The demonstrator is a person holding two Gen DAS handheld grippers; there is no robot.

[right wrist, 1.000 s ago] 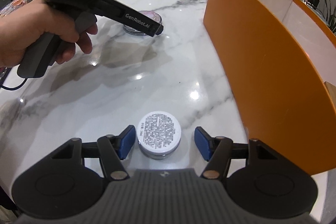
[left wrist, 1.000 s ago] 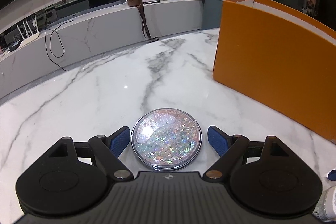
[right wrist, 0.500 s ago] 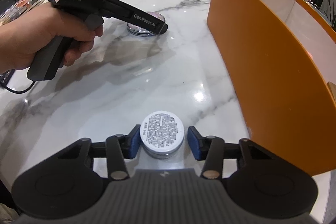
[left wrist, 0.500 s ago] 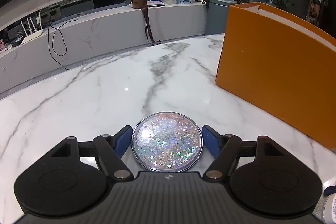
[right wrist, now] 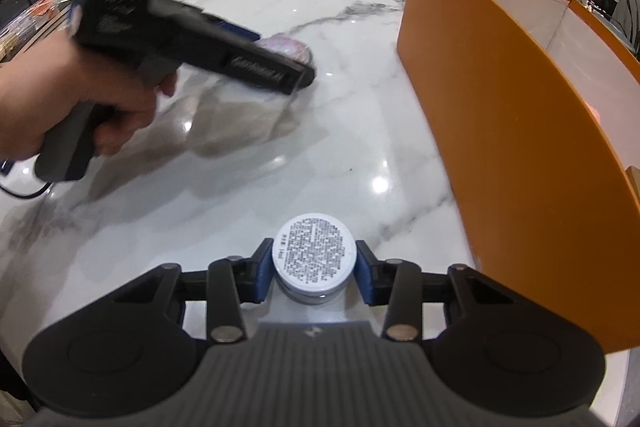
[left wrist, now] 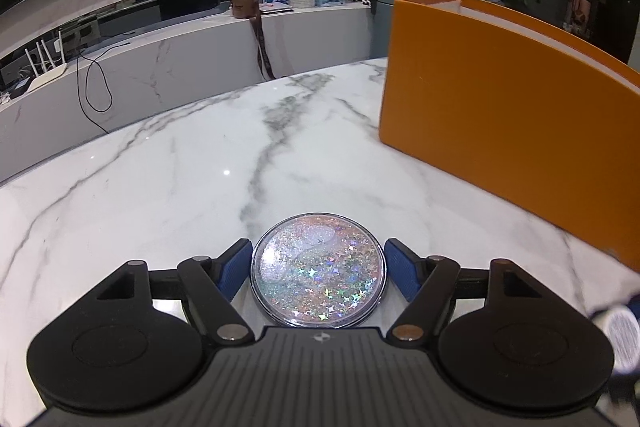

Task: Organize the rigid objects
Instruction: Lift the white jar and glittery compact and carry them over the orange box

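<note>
while your left gripper (left wrist: 318, 265) clamps the glitter disc (left wrist: 318, 273), only the right wrist view shows your right gripper (right wrist: 314, 269), just closed on the white tin (right wrist: 314, 253), orange box (right wrist: 520, 131) beside.

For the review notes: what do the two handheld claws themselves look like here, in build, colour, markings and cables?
Both are matte black. Each claw has blue pads on black linkage arms with metal pivot pins, two round black discs, and a ribbed grey housing bearing a small logo. Seen from the side, the left claw has a pistol-style handle, blurred white lettering along its body, and a dark cable trailing from the grip. No sleeve shows.

White marble table (left wrist: 200, 187) bears an orange box (left wrist: 500, 115).
</note>
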